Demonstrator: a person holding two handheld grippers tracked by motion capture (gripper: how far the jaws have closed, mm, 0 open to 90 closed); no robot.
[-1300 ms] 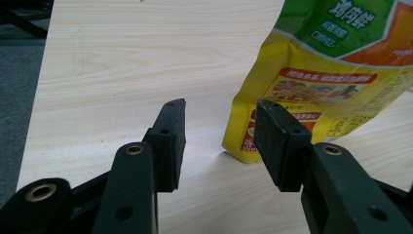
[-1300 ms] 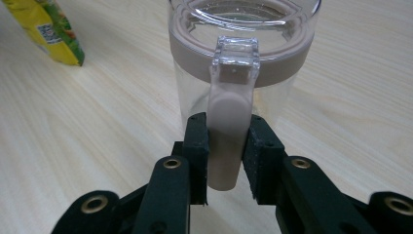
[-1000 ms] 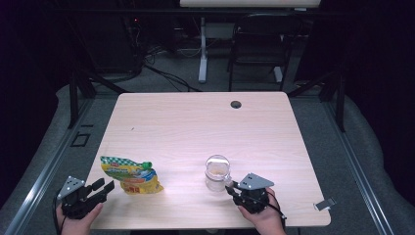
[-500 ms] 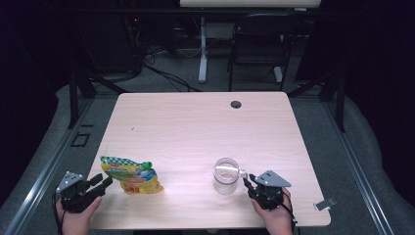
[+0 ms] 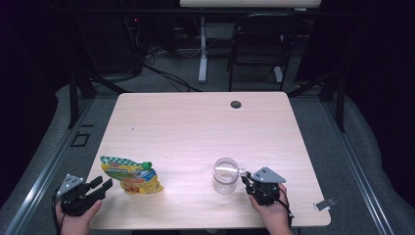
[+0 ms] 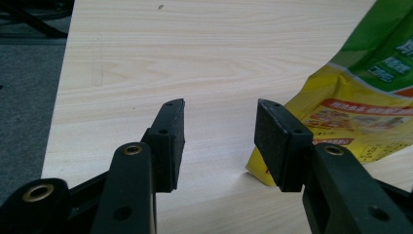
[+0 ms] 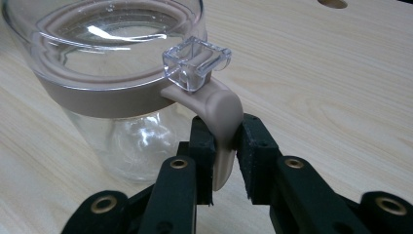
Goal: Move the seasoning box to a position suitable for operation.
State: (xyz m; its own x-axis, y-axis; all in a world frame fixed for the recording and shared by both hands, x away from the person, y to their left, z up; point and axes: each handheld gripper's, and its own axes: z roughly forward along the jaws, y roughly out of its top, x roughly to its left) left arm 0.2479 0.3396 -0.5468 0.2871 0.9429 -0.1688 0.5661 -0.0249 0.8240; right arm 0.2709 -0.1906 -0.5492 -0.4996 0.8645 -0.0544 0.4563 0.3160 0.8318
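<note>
Presently listed: one clear glass jar (image 5: 225, 175) with a beige collar and a transparent lid, standing upright on the near right part of the wooden table (image 5: 195, 127). A curved beige handle (image 7: 222, 127) hangs from the collar below a clear plastic latch (image 7: 197, 62); this handle sits between the jaws of the right gripper (image 7: 225, 158), whose pads press it from both sides, the jaws having just been closing onto it. In the high view that gripper (image 5: 246, 177) lies level at the jar's right side, held by the person's right hand (image 5: 272, 209) at the table's near edge. Next item: one yellow and green pouch (image 5: 128, 173) with a small green cap, lying flat on the near left part of the table, well apart from the jar. The left gripper (image 6: 220, 139) rests just beside the pouch's near left corner, jaws standing apart with bare tabletop between the pads and nothing held; the pouch's yellow edge (image 6: 350, 117) shows beyond the right-hand pad. Further back: a dark round hole (image 5: 236, 104) near the far table edge. Off the table's right edge on the grey floor lies a small silver clip-like object (image 5: 325, 203).
</note>
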